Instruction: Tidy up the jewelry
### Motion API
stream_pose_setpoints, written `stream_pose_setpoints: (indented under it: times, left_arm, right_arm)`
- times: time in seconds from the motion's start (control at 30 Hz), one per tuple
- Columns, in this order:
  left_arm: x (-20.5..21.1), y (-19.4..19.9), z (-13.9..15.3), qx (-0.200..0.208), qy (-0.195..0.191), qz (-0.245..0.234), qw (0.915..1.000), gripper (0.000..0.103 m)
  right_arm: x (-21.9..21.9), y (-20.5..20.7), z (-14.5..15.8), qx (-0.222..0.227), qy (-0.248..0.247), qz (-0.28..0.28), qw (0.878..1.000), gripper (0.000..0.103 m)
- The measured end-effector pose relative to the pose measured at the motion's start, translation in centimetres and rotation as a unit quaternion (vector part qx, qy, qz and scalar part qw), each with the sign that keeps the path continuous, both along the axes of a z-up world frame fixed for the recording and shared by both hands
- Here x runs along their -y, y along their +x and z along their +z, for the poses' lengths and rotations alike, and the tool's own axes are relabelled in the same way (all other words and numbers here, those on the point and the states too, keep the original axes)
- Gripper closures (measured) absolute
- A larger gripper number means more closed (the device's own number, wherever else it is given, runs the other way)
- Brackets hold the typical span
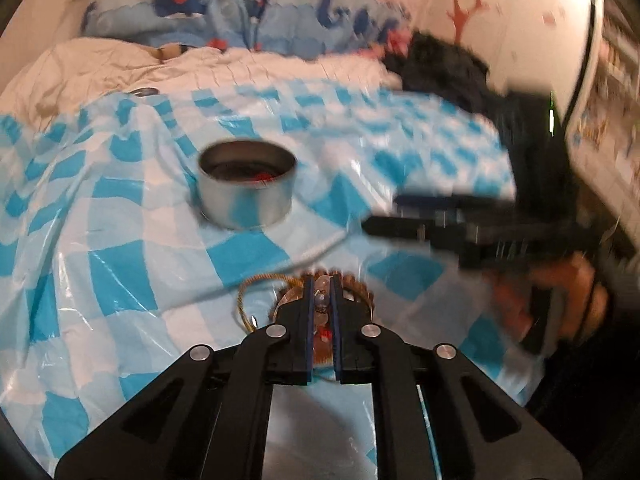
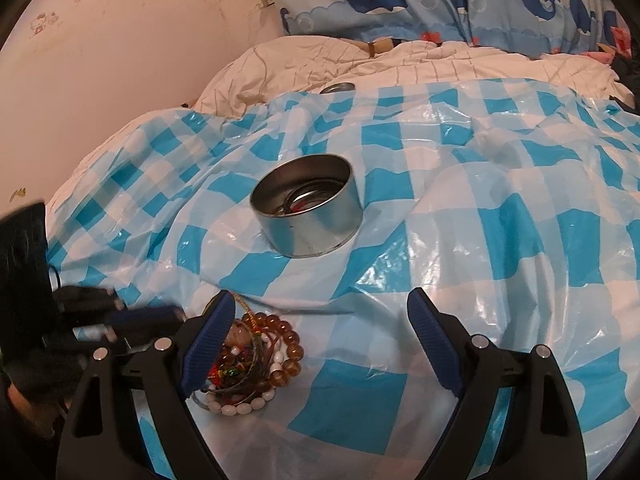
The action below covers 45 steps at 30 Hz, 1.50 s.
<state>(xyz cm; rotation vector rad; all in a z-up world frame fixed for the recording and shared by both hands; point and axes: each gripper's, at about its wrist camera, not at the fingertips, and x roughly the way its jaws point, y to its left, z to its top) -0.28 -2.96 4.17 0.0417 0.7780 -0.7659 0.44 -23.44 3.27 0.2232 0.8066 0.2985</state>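
Jewelry pile (image 2: 248, 364) lay on the blue-checked plastic sheet (image 2: 500, 208), at roughly 6 o'clock from the round metal tin (image 2: 308, 210), with a stretch of sheet between them. Pile held an amber bead bracelet (image 2: 290, 344), a white bead string (image 2: 236, 408) and tangled cords. Tin stood upright and open; dark loops and something red already lay inside.

Left gripper (image 1: 323, 300): fingers nearly pressed together, pinching a small clear piece (image 1: 322, 294) from the pile. A gold cord (image 1: 250, 300) looped out at 9 o'clock from the tips.

Right gripper (image 2: 320, 344): fingers spread wide, nothing between them; the pile sat at its 9 o'clock, partly behind the left finger.

Judgement: lift straight up slowly so trailing cords and beads come free of the tangle, then carry toward 12 o'clock and release low over the tin.

Unclear: whether the pinched piece was tied to the cords; tin contents in shadow; right gripper motion-blurred in the left view; part of the pile hidden by fingers.
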Motion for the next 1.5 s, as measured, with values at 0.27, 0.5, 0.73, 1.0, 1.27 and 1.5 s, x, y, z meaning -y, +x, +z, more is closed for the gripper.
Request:
stream_pose_setpoints:
  times: [0.27,0.5,0.73,1.0,1.27,1.5]
  left_arm:
    - [-4.3,1.6,1.9,-0.017,-0.098,0.058,0.9933,0.097]
    - [-4.8,1.7,2.1,-0.016,-0.100,0.068,0.9926,0.097]
    - [-4.8,1.8,2.1,-0.016,-0.098,0.070,0.9926,0.097]
    - [-4.9,1.9,2.1,-0.015,-0.097,0.070,0.9927,0.097]
    - [-4.9,1.9,2.1,-0.016,-0.098,0.069,0.9927,0.097]
    - [-4.9,1.9,2.1,-0.016,-0.098,0.070,0.9926,0.097]
  right_arm:
    - [-4.4,-0.9,-1.0,-0.007,-0.052,0.098,0.994,0.026]
    - [-5.2,-0.9,-2.5,-0.025,-0.075,0.108,0.991,0.060]
    - [-6.1,-1.3,-2.6,-0.022,-0.103,0.123,0.987,0.089]
    - [-5.2,-1.4,-1.1,0.001,-0.077,0.119,0.990,0.101]
    - [-5.0,-0.9,-2.0,-0.025,-0.058,0.121,0.991,0.060]
    - [-6.0,-1.4,-2.2,-0.018,-0.089,0.135,0.987,0.093]
